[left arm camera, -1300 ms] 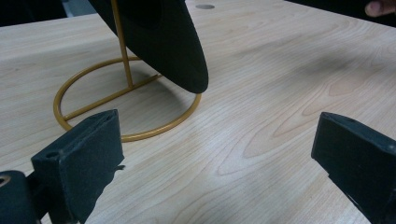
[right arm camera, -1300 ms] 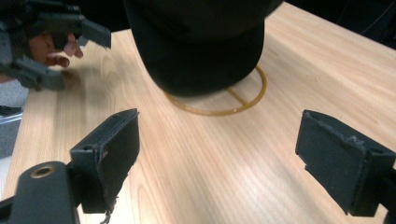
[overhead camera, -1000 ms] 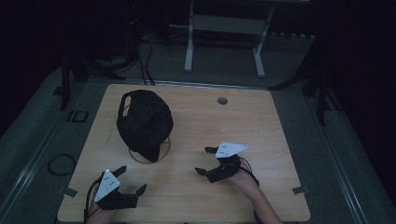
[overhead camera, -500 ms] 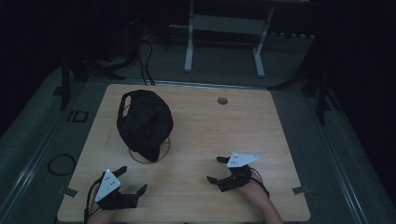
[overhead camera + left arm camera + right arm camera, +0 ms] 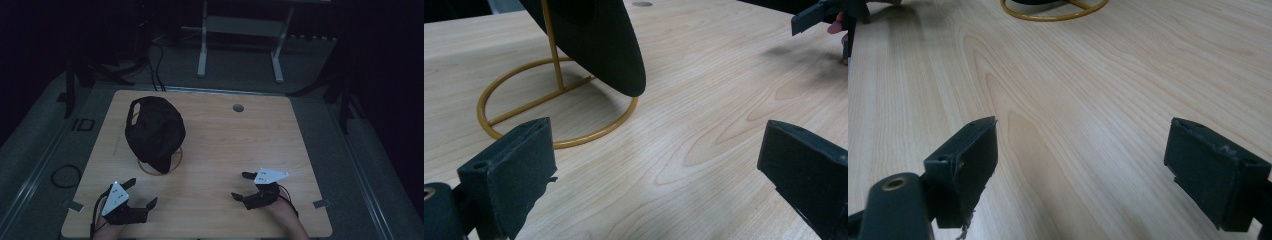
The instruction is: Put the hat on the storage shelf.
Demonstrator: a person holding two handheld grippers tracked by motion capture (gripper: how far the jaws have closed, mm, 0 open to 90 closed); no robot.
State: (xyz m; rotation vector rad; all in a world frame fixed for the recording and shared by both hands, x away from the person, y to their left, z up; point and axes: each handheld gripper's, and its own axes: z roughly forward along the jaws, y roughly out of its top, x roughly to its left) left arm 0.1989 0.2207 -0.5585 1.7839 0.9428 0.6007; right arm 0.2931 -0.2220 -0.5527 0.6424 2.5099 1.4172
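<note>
High view looks down on a light wood table [image 5: 215, 145] in a dark room; a black cap [image 5: 154, 132] sits on a thin yellow wire stand [image 5: 172, 162] on the left half of the table, and the stand's round ring lies flat on the wood; the left gripper [image 5: 141, 192] is low at the near left edge, a little way in front of the cap, and its jaws are spread wide with nothing between them; the right gripper [image 5: 241, 186] is at the near right side, well apart from the cap, and its jaws are wide open too and hold nothing; a small round hole [image 5: 238, 107] is in the table near the far edge; left gripper view shows the two black jaws far apart over bare wood, with the yellow ring and its upright rod just ahead and the cap's brim hanging down over the ring; right gripper view shows its own jaws wide apart over bare wood, with the yellow ring far off at the top.
</note>
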